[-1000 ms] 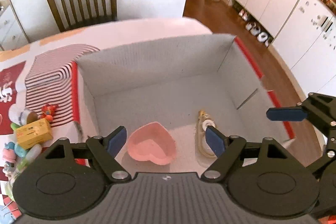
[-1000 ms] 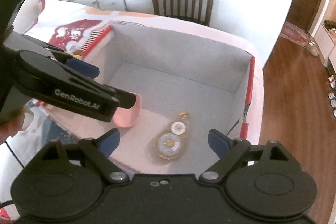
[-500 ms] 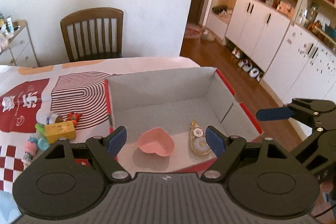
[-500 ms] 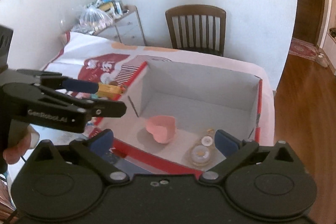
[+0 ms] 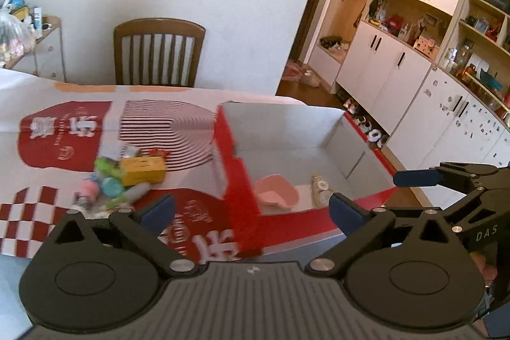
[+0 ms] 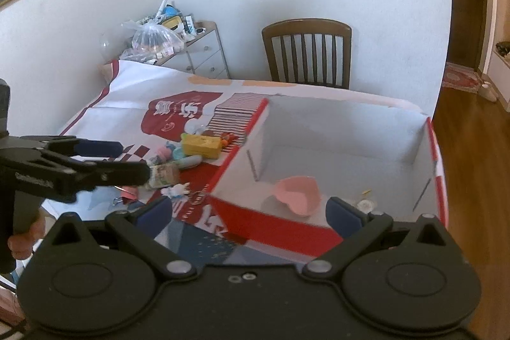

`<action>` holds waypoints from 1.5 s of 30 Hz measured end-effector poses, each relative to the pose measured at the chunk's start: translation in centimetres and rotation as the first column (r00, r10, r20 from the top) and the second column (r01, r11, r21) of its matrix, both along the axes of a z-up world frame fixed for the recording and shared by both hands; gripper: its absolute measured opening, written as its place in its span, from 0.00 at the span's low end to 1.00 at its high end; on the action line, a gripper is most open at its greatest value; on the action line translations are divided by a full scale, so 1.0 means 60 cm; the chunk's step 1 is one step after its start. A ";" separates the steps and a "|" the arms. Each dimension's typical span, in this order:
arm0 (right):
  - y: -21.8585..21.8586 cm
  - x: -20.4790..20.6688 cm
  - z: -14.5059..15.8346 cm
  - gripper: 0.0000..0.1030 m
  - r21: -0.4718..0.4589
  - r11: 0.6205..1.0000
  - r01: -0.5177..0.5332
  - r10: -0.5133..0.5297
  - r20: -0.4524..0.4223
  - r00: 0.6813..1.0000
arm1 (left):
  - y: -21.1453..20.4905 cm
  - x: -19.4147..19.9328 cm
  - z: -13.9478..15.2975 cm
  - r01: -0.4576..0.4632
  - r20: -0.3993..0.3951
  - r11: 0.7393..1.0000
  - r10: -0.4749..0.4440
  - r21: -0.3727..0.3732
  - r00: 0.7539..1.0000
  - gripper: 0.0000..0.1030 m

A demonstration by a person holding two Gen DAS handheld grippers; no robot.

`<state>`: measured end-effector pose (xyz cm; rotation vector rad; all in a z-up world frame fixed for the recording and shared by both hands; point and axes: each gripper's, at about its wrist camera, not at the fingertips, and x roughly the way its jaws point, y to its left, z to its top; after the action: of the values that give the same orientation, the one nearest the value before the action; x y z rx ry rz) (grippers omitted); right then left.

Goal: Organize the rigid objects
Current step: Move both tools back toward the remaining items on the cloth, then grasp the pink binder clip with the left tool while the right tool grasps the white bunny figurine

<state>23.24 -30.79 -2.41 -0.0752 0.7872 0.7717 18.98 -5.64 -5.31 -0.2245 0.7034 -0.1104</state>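
On a tabletop [image 5: 47, 104] spread with a red-and-white printed cloth, an open cardboard box [image 5: 287, 129] with red outer walls and a grey inside sits at the right-hand end, a pink heart-shaped dish [image 5: 275, 191] resting on its floor with a clear tape dispenser [image 5: 320, 190] just beside it to the right; both lie near the box's front wall. To the left of the box, outside it, a cluster of small items waits on the cloth: a yellow box [image 5: 143, 169] lying flat, with a green toy [image 5: 106, 166], a pink-and-blue toy [image 5: 87, 190] and other small pieces too blurred to name crowded against it. The left gripper [image 5: 251, 209] hangs above the box's near left corner, its jaws having just spread wide, nothing between them. The right gripper [image 6: 248, 212] hovers over the box's front wall, jaws likewise just opened wide and empty. A wooden chair [image 6: 307, 53] stands against the white wall behind the tabletop
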 end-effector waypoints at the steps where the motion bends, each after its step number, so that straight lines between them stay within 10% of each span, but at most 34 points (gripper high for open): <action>1: 0.012 -0.007 -0.002 1.00 -0.001 1.000 0.001 -0.001 0.000 1.000 | 0.013 -0.008 -0.003 0.000 0.001 1.000 0.000 0.006 1.000 1.00; 24: 0.272 -0.064 -0.087 1.00 -0.121 0.991 -0.052 0.048 -0.031 0.998 | 0.261 -0.088 -0.149 0.053 -0.042 0.988 -0.047 0.147 0.998 1.00; 45: 0.400 -0.003 -0.203 0.89 -0.322 0.936 -0.140 0.155 0.020 0.988 | 0.297 -0.027 -0.259 0.078 -0.089 0.976 -0.061 0.205 0.994 0.99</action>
<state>23.04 -6.79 -14.59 -0.4468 0.8656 0.7753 17.37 12.21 -20.85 -0.0030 0.7991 -0.0940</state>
